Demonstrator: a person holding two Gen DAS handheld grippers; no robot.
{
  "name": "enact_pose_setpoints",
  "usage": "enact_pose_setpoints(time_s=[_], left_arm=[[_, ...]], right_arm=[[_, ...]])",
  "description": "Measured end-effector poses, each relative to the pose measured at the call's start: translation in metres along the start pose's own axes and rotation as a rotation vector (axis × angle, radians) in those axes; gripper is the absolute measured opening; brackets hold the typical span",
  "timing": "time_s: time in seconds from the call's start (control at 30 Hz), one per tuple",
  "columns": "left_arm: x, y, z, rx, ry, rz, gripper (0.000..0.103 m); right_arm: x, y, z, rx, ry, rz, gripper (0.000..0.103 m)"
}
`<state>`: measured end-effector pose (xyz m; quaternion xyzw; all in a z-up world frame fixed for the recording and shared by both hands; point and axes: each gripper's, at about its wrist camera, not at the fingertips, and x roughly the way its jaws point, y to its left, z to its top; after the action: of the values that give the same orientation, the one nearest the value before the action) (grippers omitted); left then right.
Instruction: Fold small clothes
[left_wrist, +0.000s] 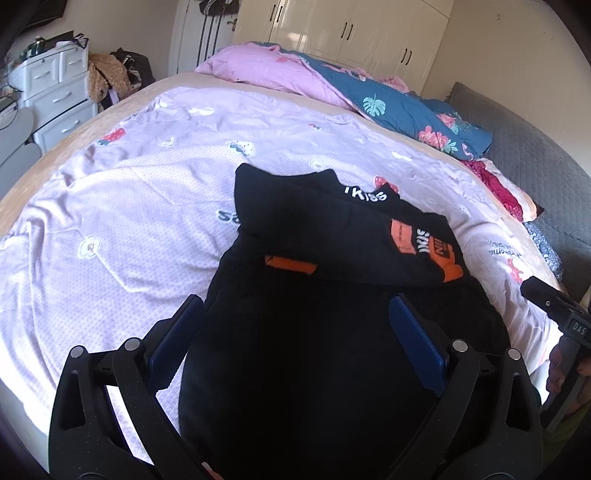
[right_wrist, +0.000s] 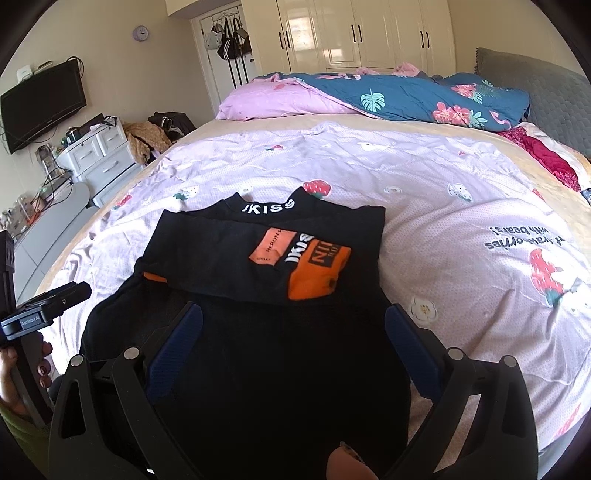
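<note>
Grippers, left gripper (left_wrist: 295, 317) and right gripper (right_wrist: 291, 325), both hover spread wide and empty over the near end of the black garment (right_wrist: 258, 258), which lies partly folded on the lilac bedspread (right_wrist: 424, 177).

Black garment (right_wrist: 258, 258) collar reads "IKISS"; bedsheet (right_wrist: 443, 177) "with bears!".

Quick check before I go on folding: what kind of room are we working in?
A bedroom in a home, by the look of it: the black garment lies on a bed with a lilac strawberry-print cover, a cream wardrobe stands behind it, and a white drawer chest sits at the side.
</note>
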<state>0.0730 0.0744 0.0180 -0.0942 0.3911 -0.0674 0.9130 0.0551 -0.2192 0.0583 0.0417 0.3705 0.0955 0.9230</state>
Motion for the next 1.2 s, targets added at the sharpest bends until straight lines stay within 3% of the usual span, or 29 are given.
enact_pose_setpoints(time_s=[0.5,0.97,1.2], left_arm=[[-0.025,0.035,-0.036,-0.01,0.056,0.103,0.094],[-0.032,0.041,-0.088,0.03,0.157,0.105,0.094],[-0.035,0.042,-0.096,0.036,0.175,0.088,0.081]], right_arm=[[-0.022,-0.005,-0.02,-0.001,0.006,0.009,0.098],[-0.033,-0.016,-0.049,0.0,0.048,-0.015,0.098],[-0.038,-0.019,-0.06,0.0,0.059,-0.023,0.098]])
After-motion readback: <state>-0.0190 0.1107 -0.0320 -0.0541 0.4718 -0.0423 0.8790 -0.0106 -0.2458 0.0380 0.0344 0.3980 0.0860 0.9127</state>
